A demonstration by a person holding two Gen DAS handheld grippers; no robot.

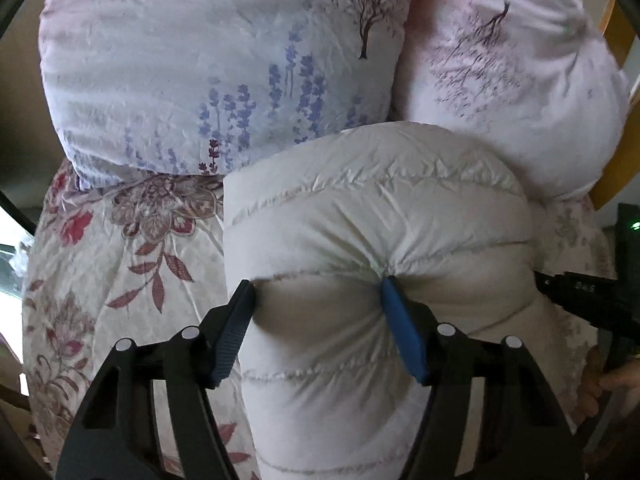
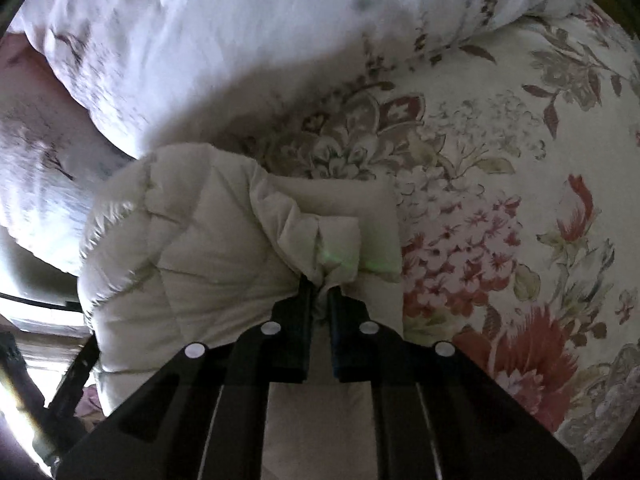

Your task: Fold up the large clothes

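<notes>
A cream quilted puffer jacket (image 1: 360, 216) lies folded into a thick bundle on a floral bed sheet (image 1: 120, 264). My left gripper (image 1: 318, 286) has its jaws wide apart, squeezing a fat fold of the jacket between them. In the right wrist view the jacket (image 2: 192, 240) fills the lower left. My right gripper (image 2: 319, 284) is nearly closed, pinching a bunched edge of the jacket. The right gripper's body also shows in the left wrist view (image 1: 588, 300) beside the bundle.
Two pale floral pillows (image 1: 208, 72) (image 1: 516, 80) lie just beyond the jacket. A wooden bed frame (image 1: 616, 32) shows at the right edge. The flowered sheet (image 2: 500, 200) spreads to the right of the jacket.
</notes>
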